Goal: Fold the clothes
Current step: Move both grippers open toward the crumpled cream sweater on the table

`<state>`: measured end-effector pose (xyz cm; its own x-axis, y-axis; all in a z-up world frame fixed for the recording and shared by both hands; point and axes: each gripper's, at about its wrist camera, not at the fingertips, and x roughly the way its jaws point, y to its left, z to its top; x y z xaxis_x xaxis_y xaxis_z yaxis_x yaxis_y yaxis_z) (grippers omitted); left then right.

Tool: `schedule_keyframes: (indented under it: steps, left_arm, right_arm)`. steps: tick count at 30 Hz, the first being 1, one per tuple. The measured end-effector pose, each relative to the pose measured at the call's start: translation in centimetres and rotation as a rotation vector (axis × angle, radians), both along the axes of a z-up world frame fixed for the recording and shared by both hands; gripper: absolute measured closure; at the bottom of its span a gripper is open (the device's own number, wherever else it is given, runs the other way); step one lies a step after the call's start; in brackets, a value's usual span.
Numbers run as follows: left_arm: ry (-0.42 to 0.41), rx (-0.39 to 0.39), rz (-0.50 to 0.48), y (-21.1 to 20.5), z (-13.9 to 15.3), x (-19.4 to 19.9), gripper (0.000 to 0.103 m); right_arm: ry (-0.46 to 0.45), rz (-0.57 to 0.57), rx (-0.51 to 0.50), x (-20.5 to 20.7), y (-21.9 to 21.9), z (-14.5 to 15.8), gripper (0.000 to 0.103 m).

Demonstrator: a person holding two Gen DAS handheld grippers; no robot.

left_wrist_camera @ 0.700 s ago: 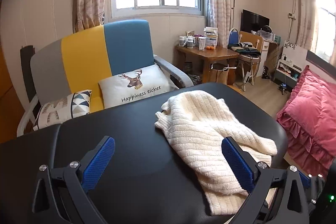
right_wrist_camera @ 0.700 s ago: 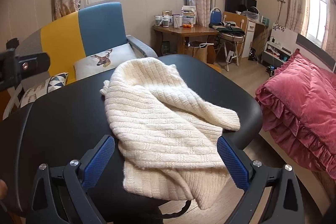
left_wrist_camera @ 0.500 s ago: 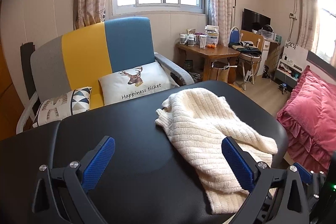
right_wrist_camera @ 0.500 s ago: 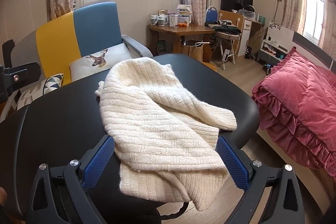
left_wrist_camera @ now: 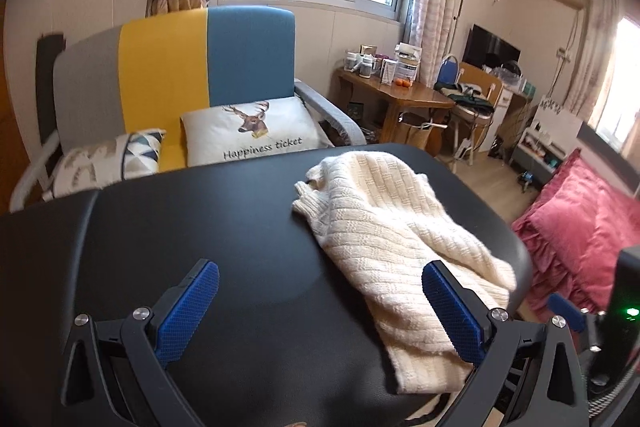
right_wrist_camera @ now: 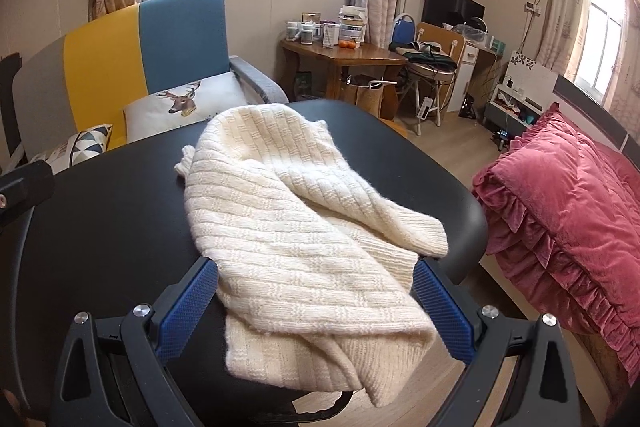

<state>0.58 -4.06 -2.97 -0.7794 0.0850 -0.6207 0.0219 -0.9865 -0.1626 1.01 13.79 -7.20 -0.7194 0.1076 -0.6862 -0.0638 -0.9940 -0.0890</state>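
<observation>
A cream knitted sweater [right_wrist_camera: 296, 223] lies crumpled on the right part of a black padded table [right_wrist_camera: 112, 211], its near end hanging over the table's front edge. In the left wrist view the same sweater [left_wrist_camera: 384, 227] lies right of centre on the black table [left_wrist_camera: 200, 227]. My left gripper [left_wrist_camera: 316, 303] is open above bare table, its right finger just over the sweater's edge. My right gripper [right_wrist_camera: 316, 299] is open, hovering over the sweater's near end with the cloth showing between its blue pads [right_wrist_camera: 188, 303], not pinched.
Behind the table stands an armchair [left_wrist_camera: 192, 67] in grey, yellow and blue with a deer cushion [left_wrist_camera: 252, 135]. A wooden desk [right_wrist_camera: 344, 55] with bottles and a chair stand at the back. A pink ruffled bed cover [right_wrist_camera: 560, 199] lies to the right.
Both grippers have shifted slightly, so the sweater sits a little lower and nearer in each view. Both stay open and the sweater has not moved on the table.
</observation>
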Motion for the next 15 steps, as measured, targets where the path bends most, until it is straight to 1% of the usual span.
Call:
schedule_keyframes:
  steps: [2, 6, 8, 10, 11, 13, 15]
  left_arm:
    - [-0.005, 0.010, 0.011, -0.2, -0.2, 0.1, 0.000]
    - [-0.020, -0.005, 0.004, -0.1, -0.8, 0.5, 0.000]
    - [-0.026, 0.007, 0.001, -0.4, -1.2, 0.8, 0.000]
    - [-0.046, 0.040, -0.004, -0.9, -1.7, 0.8, 0.000]
    - [-0.068, 0.077, -0.010, -1.3, -2.2, 0.7, 0.000]
    - [-0.126, 0.143, 0.004, -2.6, -3.4, 0.6, 0.000]
    - [-0.189, 0.200, 0.019, -4.1, -4.8, 0.7, 0.000]
  right_arm:
    - [-0.007, 0.006, 0.001, 0.0, -0.1, -0.1, 0.002]
    - [-0.012, 0.016, -0.081, 0.1, 0.5, -0.2, 0.002]
    - [-0.016, 0.016, -0.109, 0.0, 0.8, -0.3, 0.002]
    - [-0.029, 0.070, -0.213, -0.1, 1.4, -0.4, 0.002]
    - [-0.044, 0.109, -0.291, -0.2, 1.8, -0.6, 0.002]
    - [-0.107, 0.216, -0.548, -0.5, 3.2, -1.6, 0.002]
    - [-0.185, 0.273, -0.728, -1.0, 4.3, -2.9, 0.002]
